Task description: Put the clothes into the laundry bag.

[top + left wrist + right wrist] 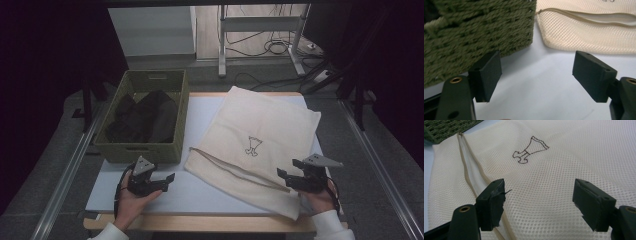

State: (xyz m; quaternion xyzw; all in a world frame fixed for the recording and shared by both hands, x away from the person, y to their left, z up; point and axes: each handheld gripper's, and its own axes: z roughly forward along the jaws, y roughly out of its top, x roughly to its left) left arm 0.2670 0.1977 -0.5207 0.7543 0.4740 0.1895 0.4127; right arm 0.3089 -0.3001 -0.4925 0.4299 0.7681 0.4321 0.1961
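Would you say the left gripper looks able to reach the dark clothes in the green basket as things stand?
Probably yes: the left gripper is open beside the green basket, whose top is uncovered; it must rise over the wall to reach the dark clothes.

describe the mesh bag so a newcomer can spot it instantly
On the white table mat, right of the green woven basket, lies a flat cream mesh bag. It carries a small dark line drawing and a zipper along its near edge, unlike the dark clothes in the basket.

Green woven basket [142, 147] of dark clothes [145, 117] on white table [200, 192].
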